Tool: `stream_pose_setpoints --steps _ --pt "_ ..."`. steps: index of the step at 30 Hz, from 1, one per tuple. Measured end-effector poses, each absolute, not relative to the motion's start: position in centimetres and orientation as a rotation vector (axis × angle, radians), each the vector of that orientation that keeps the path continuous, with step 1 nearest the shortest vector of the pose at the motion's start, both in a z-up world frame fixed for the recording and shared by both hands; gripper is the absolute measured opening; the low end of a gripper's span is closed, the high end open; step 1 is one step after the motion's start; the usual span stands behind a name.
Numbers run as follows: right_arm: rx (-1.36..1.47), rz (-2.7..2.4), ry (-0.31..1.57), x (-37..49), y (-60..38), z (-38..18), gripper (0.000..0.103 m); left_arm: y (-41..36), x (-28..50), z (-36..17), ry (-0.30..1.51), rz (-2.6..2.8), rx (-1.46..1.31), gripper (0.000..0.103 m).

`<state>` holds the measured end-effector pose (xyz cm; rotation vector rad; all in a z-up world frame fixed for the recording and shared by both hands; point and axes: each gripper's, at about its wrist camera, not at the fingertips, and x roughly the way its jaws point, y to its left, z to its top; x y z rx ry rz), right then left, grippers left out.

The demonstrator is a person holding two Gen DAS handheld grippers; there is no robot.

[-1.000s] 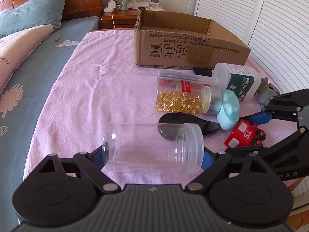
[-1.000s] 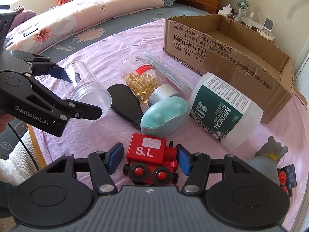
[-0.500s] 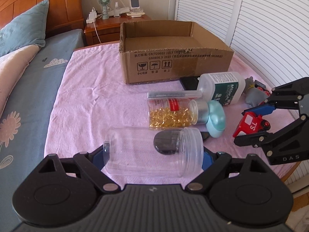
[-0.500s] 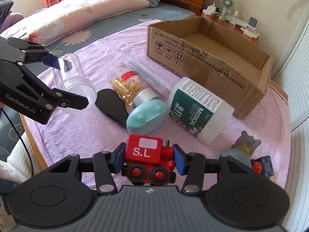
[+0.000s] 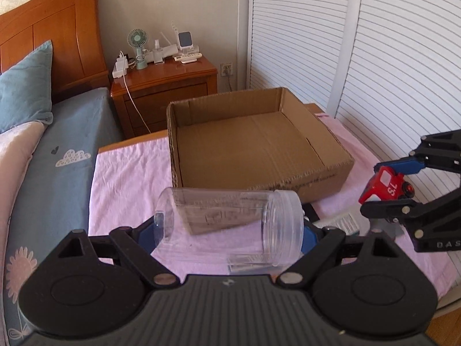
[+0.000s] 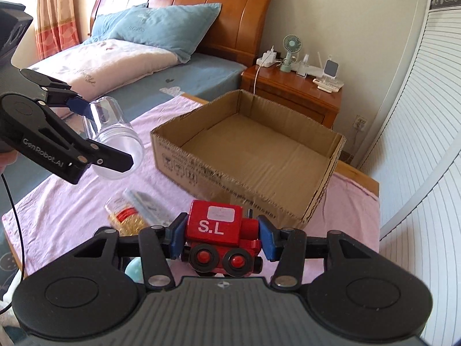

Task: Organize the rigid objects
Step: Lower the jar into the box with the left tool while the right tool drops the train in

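Observation:
My left gripper (image 5: 227, 230) is shut on a clear plastic jar (image 5: 230, 225), held sideways in the air just short of the open cardboard box (image 5: 253, 147). The same jar (image 6: 115, 138) and left gripper (image 6: 98, 132) show at the left of the right wrist view. My right gripper (image 6: 220, 235) is shut on a red toy train (image 6: 222, 230) marked S.L, lifted above the pink cloth near the box's (image 6: 245, 150) front corner. From the left wrist view the train (image 5: 386, 184) hangs at the right in the right gripper (image 5: 394, 184). The box is empty.
A bottle of yellow capsules (image 6: 125, 216) and a clear flat case (image 6: 144, 200) lie on the pink cloth (image 6: 72, 196). A teal case (image 6: 134, 269) peeks out below. A wooden nightstand (image 5: 164, 86) with a fan stands behind the box. Shutter doors (image 5: 389, 57) run along the right.
Both grippers rose off the cloth with their loads and moved toward the box. The right jaws closed onto the train. The box's inside is now in view.

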<state>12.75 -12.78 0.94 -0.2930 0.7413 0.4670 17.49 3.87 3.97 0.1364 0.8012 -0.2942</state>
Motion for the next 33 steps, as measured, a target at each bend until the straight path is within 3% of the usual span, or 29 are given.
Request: stream_pose_setpoints --steps 14,33 --pt "-0.203 0.415 0.731 19.1 -14.1 1.6 0.056 0.4 27.9 1.6 0.852 -0.219 0.161 0.094" --pt "-0.176 0.324 0.8 25.4 -12.4 0.2 0.056 4.4 16.9 4.7 0.773 -0.197 0.141 0.101"
